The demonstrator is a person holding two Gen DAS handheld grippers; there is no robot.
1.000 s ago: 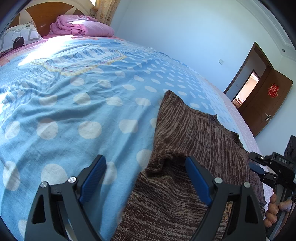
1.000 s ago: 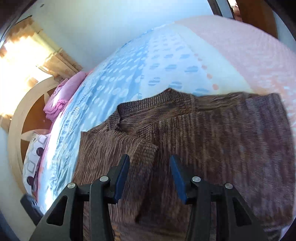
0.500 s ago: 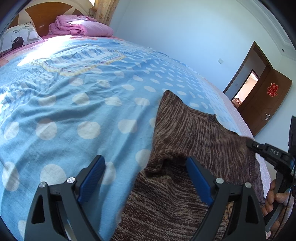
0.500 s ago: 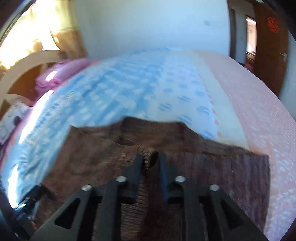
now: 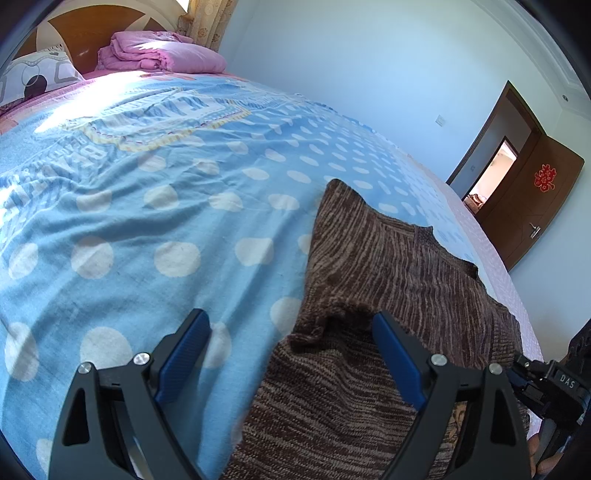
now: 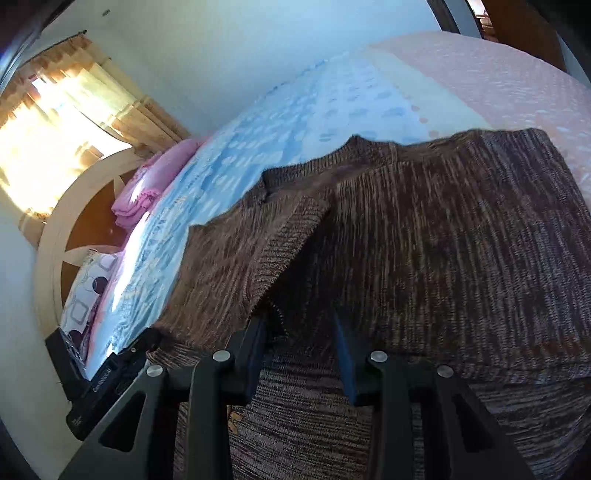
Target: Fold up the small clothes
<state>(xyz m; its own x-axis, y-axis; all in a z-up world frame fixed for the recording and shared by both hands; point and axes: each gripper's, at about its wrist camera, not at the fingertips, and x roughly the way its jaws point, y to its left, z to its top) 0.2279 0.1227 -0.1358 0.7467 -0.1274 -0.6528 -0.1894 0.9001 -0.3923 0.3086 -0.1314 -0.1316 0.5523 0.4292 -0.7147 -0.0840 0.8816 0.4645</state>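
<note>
A brown striped knit sweater (image 5: 399, 280) lies on the blue polka-dot bedspread (image 5: 155, 206). One sleeve is folded across its body, seen in the right wrist view (image 6: 258, 251). My left gripper (image 5: 291, 350) is open and empty, its jaws wide apart above the sweater's left edge. My right gripper (image 6: 299, 339) is open and empty, just above the sweater (image 6: 461, 236) beside the folded sleeve's cuff. The right gripper also shows at the lower right edge of the left wrist view (image 5: 550, 384).
Folded pink bedding (image 5: 166, 55) and a patterned pillow (image 5: 33, 74) lie at the wooden headboard (image 5: 96, 26). A brown door (image 5: 532, 199) stands open at the right. A curtained window (image 6: 55, 122) is bright. Pink sheet (image 6: 498, 81) borders the bedspread.
The right gripper, nearly shut around the sleeve cuff half a second ago, has opened and let the sleeve go onto the sweater body, then drawn back. The left gripper has barely moved.
</note>
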